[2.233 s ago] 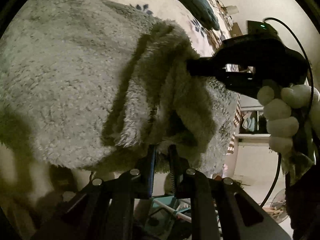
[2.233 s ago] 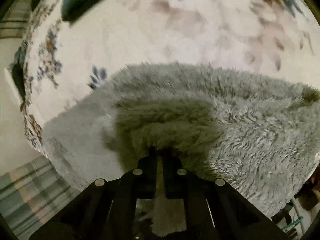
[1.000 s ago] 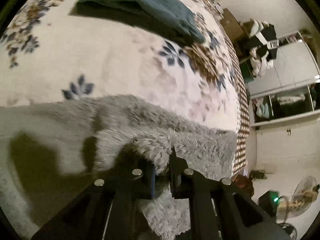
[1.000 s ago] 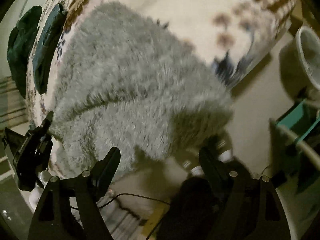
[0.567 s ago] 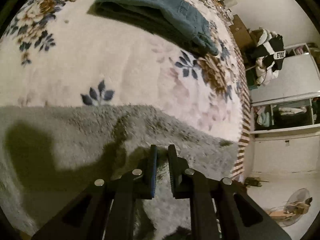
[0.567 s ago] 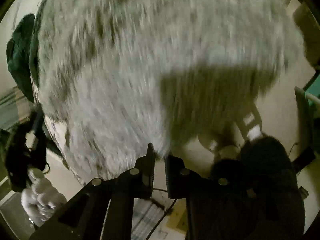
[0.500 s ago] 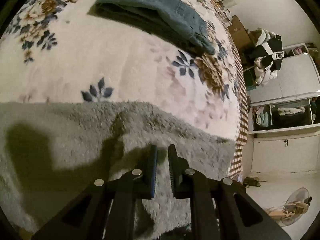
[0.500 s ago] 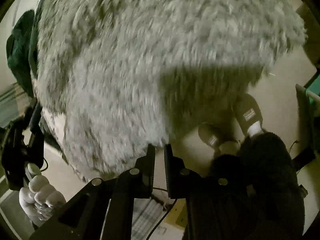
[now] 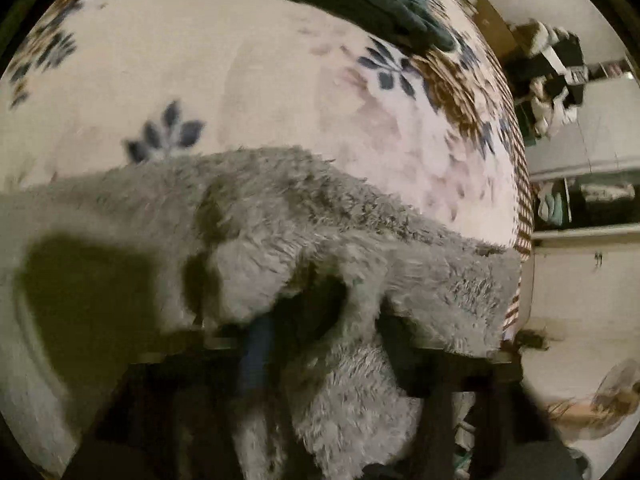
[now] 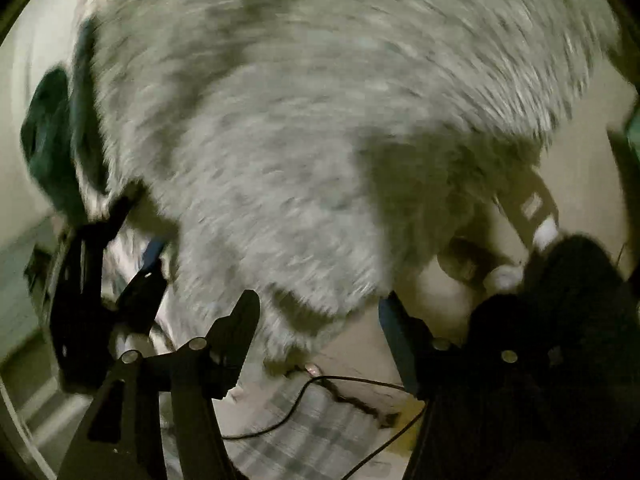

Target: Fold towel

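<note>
A floral cream bedspread point(image 9: 280, 80) is covering the bed, and the fluffy grey towel point(image 9: 360, 240) is lying across its near edge, hanging over. The left gripper point(image 9: 316, 320) is closing – fingers nearly together, pinching a bunched towel fold. The right gripper point(image 10: 320, 320) is opening wide under the blurry towel hem, gripping nothing.

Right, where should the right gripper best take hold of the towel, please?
Probably its drooping lower edge, coming from below: the towel hangs free there, its rim just reaching between the opening jaws of the right gripper.
</note>
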